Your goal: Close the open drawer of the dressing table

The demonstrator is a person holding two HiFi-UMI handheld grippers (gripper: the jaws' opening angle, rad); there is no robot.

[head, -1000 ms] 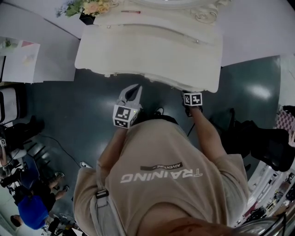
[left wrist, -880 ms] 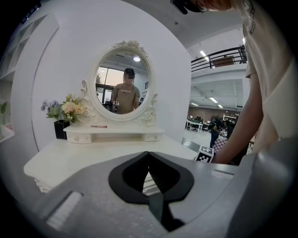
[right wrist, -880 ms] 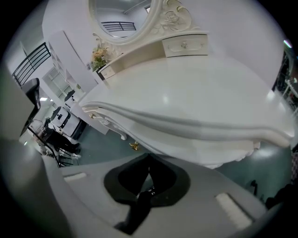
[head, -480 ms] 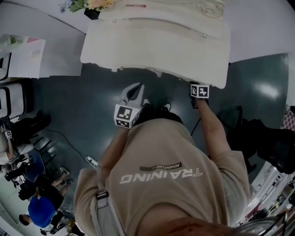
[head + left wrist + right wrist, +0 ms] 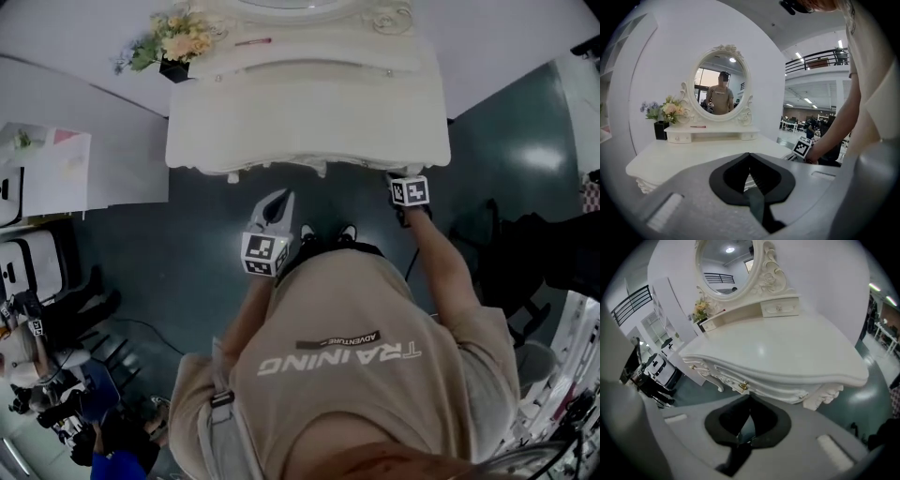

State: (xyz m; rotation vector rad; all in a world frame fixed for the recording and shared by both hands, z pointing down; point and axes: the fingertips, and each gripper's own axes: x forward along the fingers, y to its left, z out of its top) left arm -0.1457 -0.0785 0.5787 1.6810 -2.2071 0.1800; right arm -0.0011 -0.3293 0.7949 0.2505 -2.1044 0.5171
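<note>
The white dressing table (image 5: 309,112) stands in front of me in the head view, and its carved front apron with gold knobs (image 5: 744,386) shows in the right gripper view. No drawer front visibly sticks out from it. My left gripper (image 5: 283,195) hangs over the dark floor, short of the table's front edge, its jaws shut on nothing (image 5: 750,154). My right gripper (image 5: 401,180) is at the table's front right corner, just below the apron, jaws also shut and empty (image 5: 750,398). The oval mirror (image 5: 722,84) rises at the table's back.
A black vase of flowers (image 5: 173,42) stands at the table's back left, next to a low shelf with small drawers (image 5: 679,137). A white cabinet (image 5: 47,159) is on the left, dark bags and a chair (image 5: 534,272) on the right. People stand at lower left (image 5: 37,375).
The head view has swung, so the table now sits squarer and more centred. The right gripper stays at the table's front right corner. The left gripper has barely moved.
</note>
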